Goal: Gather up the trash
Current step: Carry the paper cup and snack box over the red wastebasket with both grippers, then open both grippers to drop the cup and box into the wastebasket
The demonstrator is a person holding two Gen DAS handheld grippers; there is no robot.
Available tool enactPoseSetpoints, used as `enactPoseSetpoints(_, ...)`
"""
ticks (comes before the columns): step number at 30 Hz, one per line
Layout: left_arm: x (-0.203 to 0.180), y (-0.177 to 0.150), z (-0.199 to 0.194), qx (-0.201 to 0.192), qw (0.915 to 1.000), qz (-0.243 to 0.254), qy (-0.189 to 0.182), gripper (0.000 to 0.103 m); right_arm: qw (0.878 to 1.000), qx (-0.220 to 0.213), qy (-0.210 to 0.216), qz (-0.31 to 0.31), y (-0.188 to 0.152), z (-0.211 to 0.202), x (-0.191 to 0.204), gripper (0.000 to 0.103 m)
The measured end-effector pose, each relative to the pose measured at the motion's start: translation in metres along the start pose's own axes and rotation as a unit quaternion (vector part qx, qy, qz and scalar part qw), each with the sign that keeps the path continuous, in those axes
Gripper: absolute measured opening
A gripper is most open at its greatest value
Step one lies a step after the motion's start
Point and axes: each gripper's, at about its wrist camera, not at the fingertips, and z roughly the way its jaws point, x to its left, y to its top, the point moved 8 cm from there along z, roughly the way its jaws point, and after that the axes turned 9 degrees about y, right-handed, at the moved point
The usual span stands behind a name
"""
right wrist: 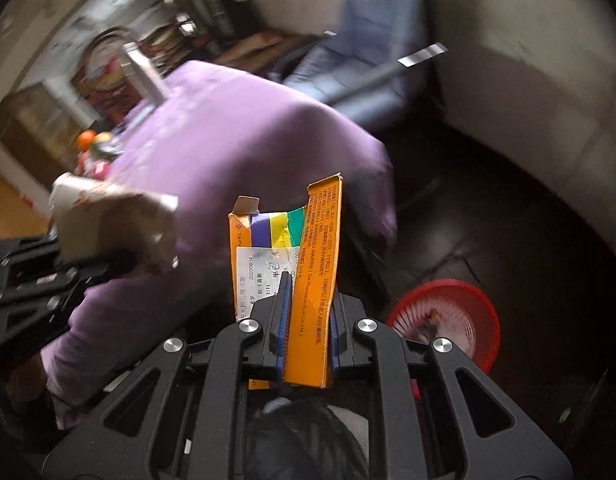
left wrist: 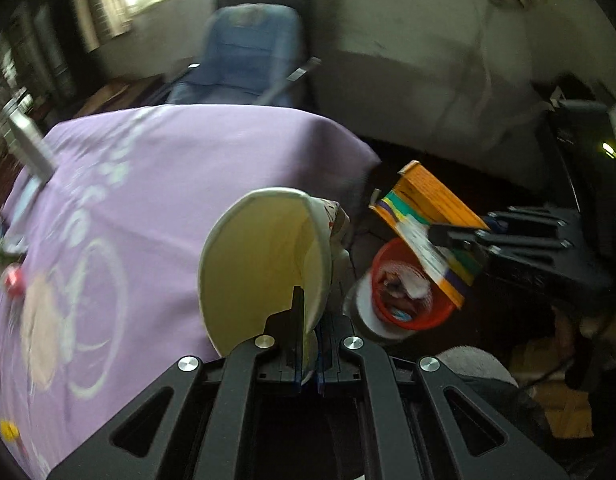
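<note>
My left gripper [left wrist: 312, 314] is shut on the rim of a cream paper cup [left wrist: 260, 264], which it holds tilted over the edge of the purple-clothed table [left wrist: 168, 184]. My right gripper [right wrist: 309, 290] is shut on a flattened orange medicine box [right wrist: 313, 300] with a white label. On the dark floor beside the table stands a red mesh bin [left wrist: 411, 312] with trash in it. In the left wrist view the orange box [left wrist: 427, 200] hangs just above the bin. In the right wrist view the bin [right wrist: 447, 320] lies low on the right and the cup [right wrist: 112, 220] is at the left.
A blue armchair [left wrist: 248, 52] stands behind the table against a pale wall. A silver bottle [left wrist: 28, 144] and small colourful items [left wrist: 8, 268] sit at the table's left side. Cardboard pieces [left wrist: 555, 392] lie on the floor at the lower right.
</note>
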Motion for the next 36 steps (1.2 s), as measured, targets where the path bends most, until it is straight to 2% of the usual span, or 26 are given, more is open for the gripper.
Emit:
enactPoseSetpoints(8,-0.070,0.009,0.047,0.041,0.9968,0.062,-0.031,0.005,0.996,0.022,-0.020,0.081,-0.033,0.018,-0.082,0.017)
enactPoseSetpoints(16,-0.123,-0.002,0.100,0.096,0.9871,0.115,-0.059,0.005,0.986,0.050,-0.042,0.154,-0.072,0.040,-0.149,0.017)
enactPoseSetpoints(20,-0.145,-0.011,0.130,0.122,0.9810,0.139,-0.058,0.005,0.977,0.071,-0.054,0.195,-0.094,0.056,-0.181,0.017)
enactPoseSetpoints(23,-0.157,-0.019,0.156,0.135,0.9758,0.165,-0.046,0.005,0.970,0.084,-0.058,0.222,-0.108,0.071,-0.200,0.017)
enactPoseSetpoints(29,-0.187,-0.036,0.201,0.179,0.9635,0.188,-0.067,0.005,0.954,0.102,-0.058,0.275,-0.132,0.095,-0.230,0.017)
enactPoseSetpoints(36,-0.210,-0.039,0.233,0.208,0.9535,0.199,-0.090,0.005,0.947,0.110,-0.068,0.294,-0.143,0.105,-0.244,0.017)
